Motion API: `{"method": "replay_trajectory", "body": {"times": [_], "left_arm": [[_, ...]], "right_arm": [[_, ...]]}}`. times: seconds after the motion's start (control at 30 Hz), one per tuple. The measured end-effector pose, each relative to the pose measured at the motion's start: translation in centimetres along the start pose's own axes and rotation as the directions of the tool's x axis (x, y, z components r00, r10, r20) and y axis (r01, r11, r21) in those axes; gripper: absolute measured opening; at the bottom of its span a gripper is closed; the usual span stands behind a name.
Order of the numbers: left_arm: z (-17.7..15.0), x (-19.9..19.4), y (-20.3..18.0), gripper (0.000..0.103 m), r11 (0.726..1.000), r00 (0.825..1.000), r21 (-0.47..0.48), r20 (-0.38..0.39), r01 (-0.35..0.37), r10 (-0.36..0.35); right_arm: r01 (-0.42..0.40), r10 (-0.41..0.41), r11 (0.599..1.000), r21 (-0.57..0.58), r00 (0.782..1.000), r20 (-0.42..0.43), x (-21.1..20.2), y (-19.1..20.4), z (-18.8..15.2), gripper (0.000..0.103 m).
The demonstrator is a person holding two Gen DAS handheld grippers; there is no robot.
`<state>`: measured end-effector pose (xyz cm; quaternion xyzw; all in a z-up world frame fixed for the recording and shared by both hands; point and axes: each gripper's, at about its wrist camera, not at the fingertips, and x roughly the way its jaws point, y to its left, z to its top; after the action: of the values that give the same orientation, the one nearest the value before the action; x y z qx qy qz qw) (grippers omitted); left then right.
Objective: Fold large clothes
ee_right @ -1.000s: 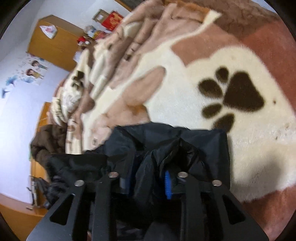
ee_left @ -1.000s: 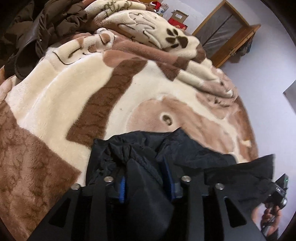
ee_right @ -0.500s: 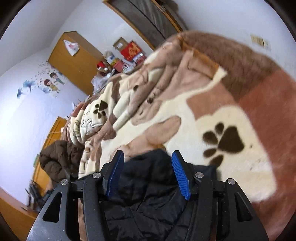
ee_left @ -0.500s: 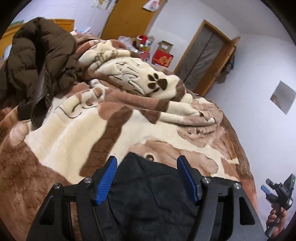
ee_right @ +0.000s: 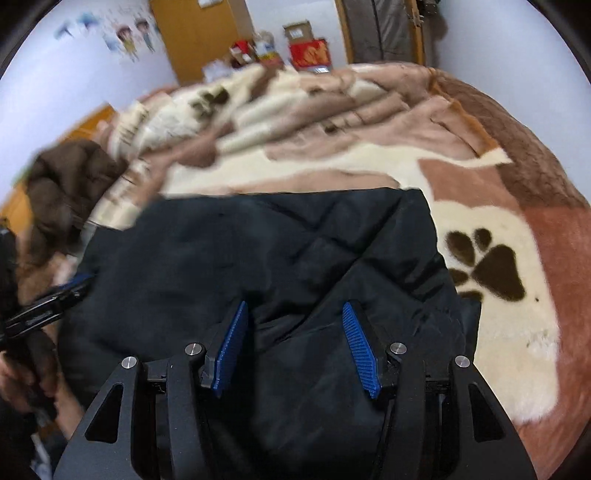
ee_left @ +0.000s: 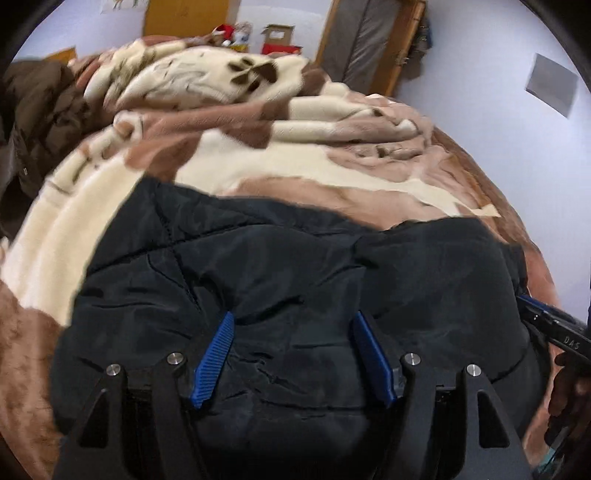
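A black padded jacket (ee_left: 277,258) lies folded flat on the paw-print blanket (ee_left: 258,162). My left gripper (ee_left: 292,315) hovers over its near left part, jaws open, blue pads apart with only loose cloth below them. In the right wrist view the same jacket (ee_right: 258,251) fills the middle, and my right gripper (ee_right: 295,304) stands open over its near right part, holding nothing. Each gripper shows at the edge of the other's view: the right gripper (ee_left: 532,306) and the left gripper (ee_right: 77,284), both held by a hand.
A brown coat (ee_left: 40,122) is heaped at the bed's left side, also seen as the brown coat (ee_right: 66,184). Bunched blanket folds (ee_right: 295,110) rise behind the jacket. Boxes (ee_right: 308,51), a wooden cabinet (ee_right: 199,33) and a door (ee_left: 369,40) stand beyond the bed.
Both grippers were shut on bunched black cloth a second ago. They opened, let the jacket go and drew back. The jacket now lies spread flat.
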<state>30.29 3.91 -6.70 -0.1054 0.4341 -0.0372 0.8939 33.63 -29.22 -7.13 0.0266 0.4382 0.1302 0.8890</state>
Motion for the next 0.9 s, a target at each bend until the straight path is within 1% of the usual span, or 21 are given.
{"method": "replay_trajectory", "body": {"times": [0.03, 0.1, 0.17, 0.2, 0.27, 0.3, 0.33, 0.4, 0.47, 0.5, 0.57, 0.63, 0.73, 0.83, 0.9], "left_arm": [[0.2, 0.6, 0.3, 0.069, 1.0, 1.0, -0.001, 0.011, -0.008, 0.008], [0.9, 1.1, 0.4, 0.069, 0.999, 0.999, -0.001, 0.003, -0.032, 0.032], [1.5, 0.8, 0.1, 0.069, 0.999, 0.999, 0.008, -0.01, -0.045, 0.045], [1.8, 0.1, -0.1, 0.069, 0.999, 0.999, 0.007, -0.005, -0.042, 0.042], [2.1, -1.3, -0.5, 0.069, 1.0, 0.999, 0.017, 0.04, -0.009, 0.009], [2.2, -1.8, -0.7, 0.069, 0.999, 0.998, 0.038, 0.062, -0.009, 0.007], [2.4, -1.8, -1.1, 0.069, 0.998, 0.997, 0.063, 0.074, -0.025, 0.02], [3.0, -0.7, -1.3, 0.069, 0.991, 0.994, 0.112, 0.081, -0.077, 0.068], [3.4, 1.6, -0.5, 0.069, 0.982, 0.99, 0.125, 0.042, -0.138, 0.134], [3.4, 2.9, 0.4, 0.069, 0.982, 0.988, 0.112, 0.02, -0.153, 0.152], [3.3, 4.2, 1.6, 0.07, 0.986, 0.99, 0.084, 0.022, -0.142, 0.14], [2.9, 5.0, 1.5, 0.07, 0.983, 0.988, 0.101, 0.041, -0.152, 0.149], [2.4, 6.1, 1.0, 0.071, 0.977, 0.984, 0.123, 0.065, -0.172, 0.165], [2.4, 7.4, 1.4, 0.071, 0.982, 0.986, 0.098, 0.057, -0.163, 0.158], [2.6, 7.7, 1.3, 0.071, 0.98, 0.984, 0.101, 0.052, -0.174, 0.169]], "right_arm": [[0.013, -0.013, 1.0, 0.002, 1.0, 0.004, 0.7, -0.4, 0.1, 0.055], [0.049, -0.049, 0.999, 0.011, 0.999, 0.0, 1.6, -1.1, 0.5, 0.055], [0.068, -0.067, 0.997, 0.027, 0.998, -0.013, 2.0, -1.8, 1.0, 0.055], [0.077, -0.077, 0.996, 0.033, 0.997, -0.02, 1.7, -1.8, 1.2, 0.055], [0.086, -0.086, 0.995, 0.041, 0.996, 0.009, 0.1, -1.2, 1.4, 0.055], [0.065, -0.067, 0.997, 0.029, 0.997, 0.046, -0.9, -0.5, 1.6, 0.055], [0.052, -0.052, 0.999, 0.011, 0.997, 0.065, -1.4, 0.0, 1.9, 0.055], [0.062, -0.06, 0.998, -0.029, 0.996, 0.064, -0.9, 0.9, 2.4, 0.055], [0.095, -0.095, 0.995, -0.028, 0.995, 0.013, 1.4, 0.3, 2.8, 0.055], [0.11, -0.11, 0.994, -0.024, 0.994, -0.003, 2.5, -0.3, 2.7, 0.055], [0.141, -0.141, 0.99, -0.005, 0.99, -0.016, 4.3, -1.6, 2.2, 0.055], [0.131, -0.131, 0.991, 0.028, 0.991, -0.002, 5.1, -2.6, 1.8, 0.055], [0.155, -0.156, 0.988, 0.028, 0.988, 0.024, 6.1, -2.7, 1.1, 0.055], [0.172, -0.172, 0.985, 0.03, 0.985, 0.029, 7.0, -2.8, 1.2, 0.055], [0.183, -0.184, 0.983, 0.03, 0.983, 0.016, 7.6, -2.8, 1.5, 0.055]]}}
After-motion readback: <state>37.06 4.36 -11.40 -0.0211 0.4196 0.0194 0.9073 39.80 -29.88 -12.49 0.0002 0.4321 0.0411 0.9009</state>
